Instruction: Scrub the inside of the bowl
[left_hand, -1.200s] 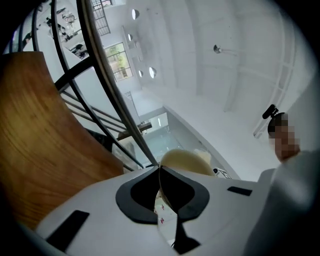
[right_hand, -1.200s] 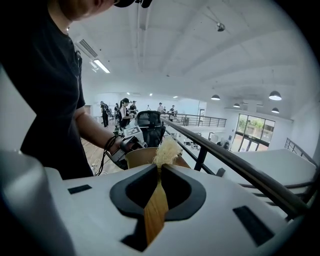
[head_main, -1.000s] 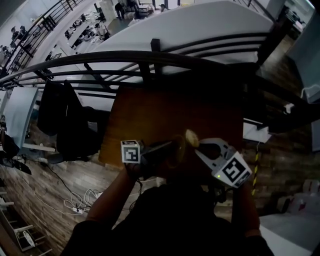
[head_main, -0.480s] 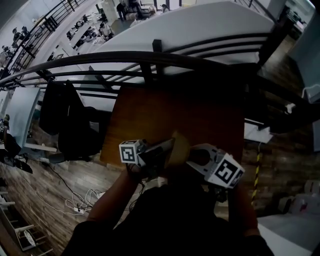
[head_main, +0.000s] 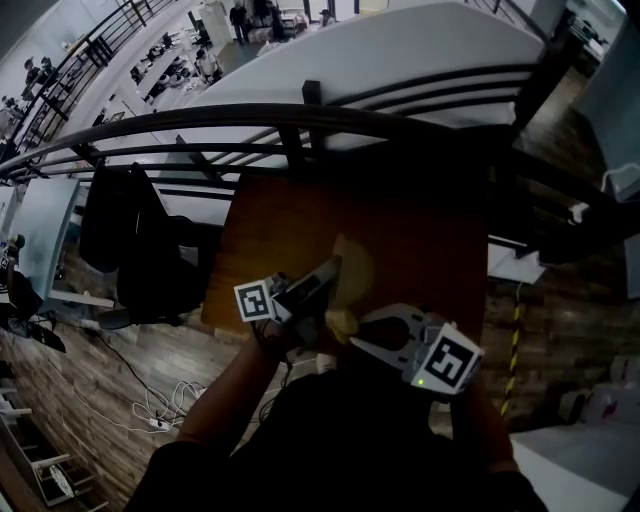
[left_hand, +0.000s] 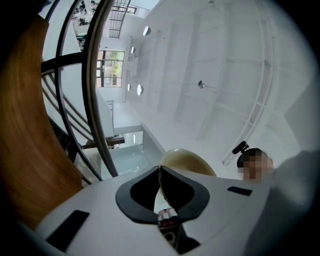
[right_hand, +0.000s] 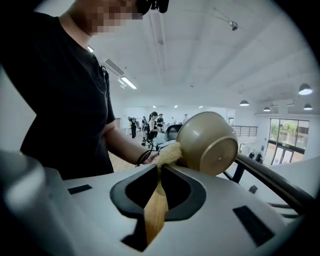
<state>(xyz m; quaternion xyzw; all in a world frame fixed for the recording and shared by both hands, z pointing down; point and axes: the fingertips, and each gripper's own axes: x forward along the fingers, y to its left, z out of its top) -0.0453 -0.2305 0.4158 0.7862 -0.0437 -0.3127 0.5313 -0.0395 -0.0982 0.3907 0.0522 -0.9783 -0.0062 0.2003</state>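
Beige bowl (right_hand: 207, 142); tan brush handle (right_hand: 156, 212); brown table (head_main: 400, 230).

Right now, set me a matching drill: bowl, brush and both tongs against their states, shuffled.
Things:
1. bowl
2. brush
3. left tongs
4. right tongs

States:
A. shut on a wooden handle
B. held up and tilted, base facing the right gripper view
C. shut on a thin beige rim
D. pale bristly head against the bowl's rim

Pairs: 1-B, 2-D, 3-C, 4-A.
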